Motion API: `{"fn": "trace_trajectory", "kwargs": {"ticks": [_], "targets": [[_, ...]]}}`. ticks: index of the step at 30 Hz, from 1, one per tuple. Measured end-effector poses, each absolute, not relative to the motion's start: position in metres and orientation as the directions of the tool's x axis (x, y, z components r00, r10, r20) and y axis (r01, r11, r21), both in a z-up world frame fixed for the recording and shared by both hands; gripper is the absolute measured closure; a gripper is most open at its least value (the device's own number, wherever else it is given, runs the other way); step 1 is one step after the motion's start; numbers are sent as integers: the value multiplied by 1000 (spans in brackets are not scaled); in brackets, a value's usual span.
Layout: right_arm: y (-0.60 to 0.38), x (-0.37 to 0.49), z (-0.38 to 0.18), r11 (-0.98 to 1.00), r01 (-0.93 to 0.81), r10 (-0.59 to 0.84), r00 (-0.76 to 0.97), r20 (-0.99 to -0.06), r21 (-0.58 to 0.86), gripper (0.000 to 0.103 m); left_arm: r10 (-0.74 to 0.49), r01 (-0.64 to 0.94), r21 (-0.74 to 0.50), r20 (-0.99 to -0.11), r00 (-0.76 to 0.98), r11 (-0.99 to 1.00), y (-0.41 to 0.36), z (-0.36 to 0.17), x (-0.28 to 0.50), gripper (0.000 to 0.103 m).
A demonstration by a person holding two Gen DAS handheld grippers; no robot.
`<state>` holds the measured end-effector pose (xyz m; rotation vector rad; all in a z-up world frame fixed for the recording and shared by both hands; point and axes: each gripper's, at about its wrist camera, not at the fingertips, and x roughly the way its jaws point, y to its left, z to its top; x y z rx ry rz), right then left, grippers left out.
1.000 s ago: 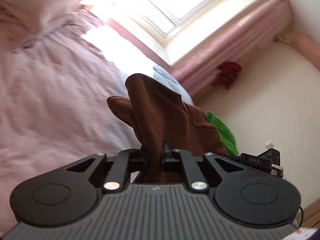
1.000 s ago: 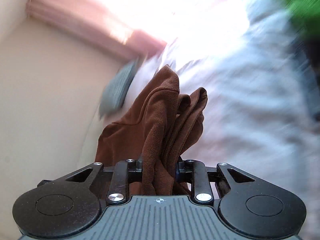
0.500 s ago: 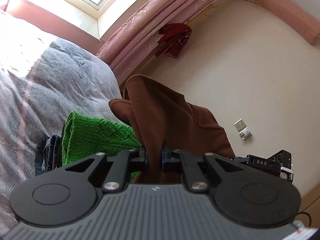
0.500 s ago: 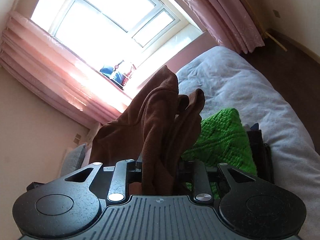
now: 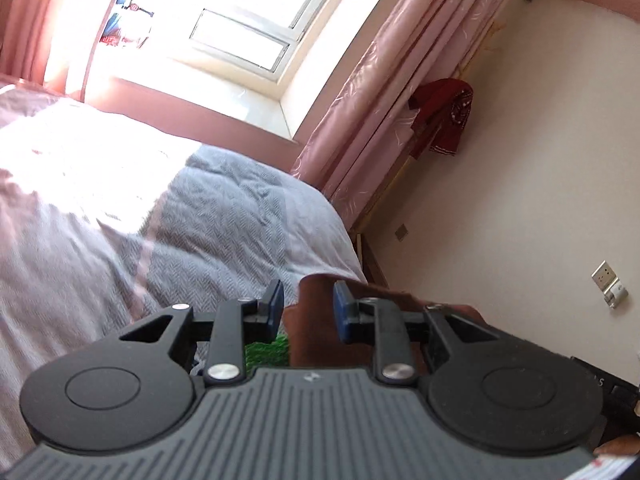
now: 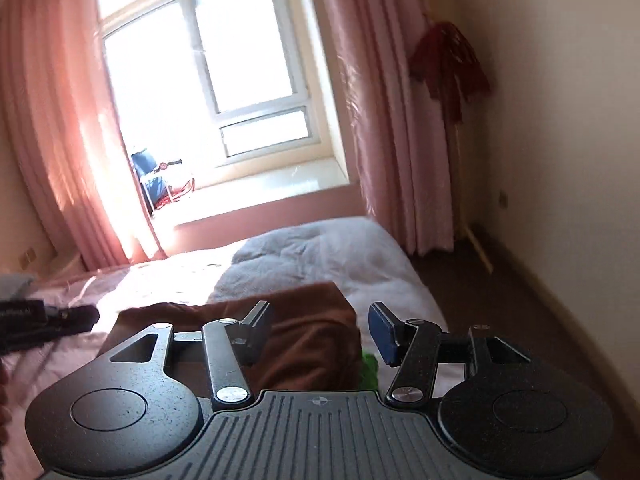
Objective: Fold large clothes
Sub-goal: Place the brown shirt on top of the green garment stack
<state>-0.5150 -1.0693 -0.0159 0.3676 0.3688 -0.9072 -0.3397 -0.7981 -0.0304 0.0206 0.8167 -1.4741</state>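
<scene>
The right gripper (image 6: 318,330) stands with its 2 blue-padded fingers (image 6: 383,332) wide apart. Its jaws have just been opening, and the folded brown suede-like garment (image 6: 304,320) lies below and ahead of them, free of both pads. The left gripper (image 5: 308,306) has also just been opening. Its jaws are parted only a little, and a fold of the same brown garment (image 5: 316,316) sits between them. A clear gap shows at the left pad; at the right pad (image 5: 341,312) the cloth lies very close, though it does not look pinched.

The brown garment rests as a flat, roughly rectangular bundle on top of a folded green chunky-knit sweater (image 6: 370,370), of which only a sliver shows at its edge (the left wrist view shows a matching patch (image 5: 266,350) under the jaws). That stack sits on the grey herringbone blanket (image 5: 240,232) near the corner of the bed with the pink sheet (image 5: 60,216). Beyond are pink curtains (image 6: 384,120), a bright window (image 6: 200,60) and a dark red cloth (image 6: 448,60) hanging by the wall.

This looks like the release of a finished fold onto the pile. To do it well, both grippers should open fully before pulling back, then draw straight out along the line of their fingers. A pad that drags the top layer would undo the fold or slide the bundle off the sweater. The left gripper needs most care, as cloth lies within its narrow opening.
</scene>
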Motion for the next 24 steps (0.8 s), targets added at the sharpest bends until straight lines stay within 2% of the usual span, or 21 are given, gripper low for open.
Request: {"fn": "trace_trajectory", "kwargs": {"ticks": [2,3,4,8,12,16,18,21,23,24], "targets": [[-1071,-490,-30,589,808,-718,522,-460,-1,60,-854,925,-373,-503,-133,76,-813,-26,-369,82],[-1074,-481,-41,585,808,-730,487,-480,-70,69,-848,942,-330,-515,-125,61,-820,-29,-381,82],[-1080,-474,-56,589,800,-724,458,-516,-116,69,-836,953,-297,-536,-115,60,-830,-36,-390,82],[-1092,-498,-70,556,830,-704,452,-548,-30,69,-781,961,-250,-621,-64,120,-853,-77,-390,84],[-1052,-543,-35,534,845,-746,447,-494,-43,69,-797,958,-262,-600,-67,118,-826,-57,-379,88],[-975,-588,-8,584,812,-725,515,-458,-11,68,-824,965,-237,-565,-40,116,-760,-19,-387,79],[-949,-593,-16,594,804,-710,515,-481,-15,68,-819,969,-226,-571,-50,99,-727,-13,-402,75],[-920,-595,-34,608,794,-653,512,-558,18,68,-753,971,-198,-657,-31,132,-688,-19,-426,72],[-901,-597,-39,613,787,-599,524,-606,74,67,-705,973,-179,-709,-26,144,-662,-21,-442,60],[-891,-602,-39,603,793,-586,517,-624,92,62,-683,975,-165,-731,-21,147,-648,-21,-449,57]]}}
